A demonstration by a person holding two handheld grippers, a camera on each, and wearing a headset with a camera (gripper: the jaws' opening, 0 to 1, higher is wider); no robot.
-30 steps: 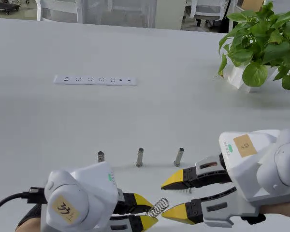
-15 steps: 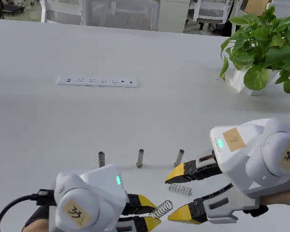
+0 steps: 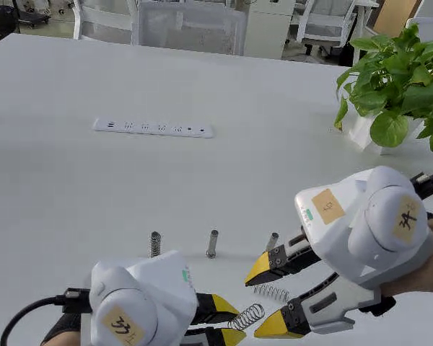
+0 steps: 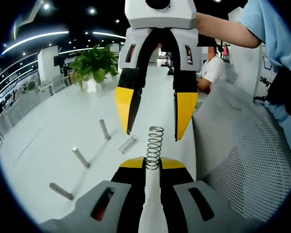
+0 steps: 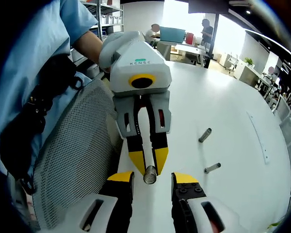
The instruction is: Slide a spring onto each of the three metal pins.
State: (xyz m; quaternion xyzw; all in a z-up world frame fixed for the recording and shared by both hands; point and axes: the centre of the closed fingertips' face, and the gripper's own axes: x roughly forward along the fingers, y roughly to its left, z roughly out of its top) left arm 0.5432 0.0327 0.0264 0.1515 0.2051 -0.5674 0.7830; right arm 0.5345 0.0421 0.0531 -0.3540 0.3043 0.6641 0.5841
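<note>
Since a second ago the right gripper has swung in and tipped up a bit, so the loose spring on the table now shows plainly under its jaws. Our head drifted too, which is why the whole picture looks shifted. The left gripper sits near us at the bottom left, with its yellow tips closed on one end of the held spring. We reckon it's pinched right at the end on purpose: that leaves the rest of the coil sticking out free towards the right gripper. The right gripper's jaws are spread wide with nothing in them. In the left gripper view they flank the spring's free end, so it looks lined up for a handover or a regrip, though that's only our guess. Further out are the three pins in a row. The left pin already has a spring on it, the middle pin is bare, and the right pin is partly hidden behind the right gripper's top jaw but looks bare too. So by our count it's one down and two to go. The loose spring lies just this side of the right pin, presumably parked there for later.
</note>
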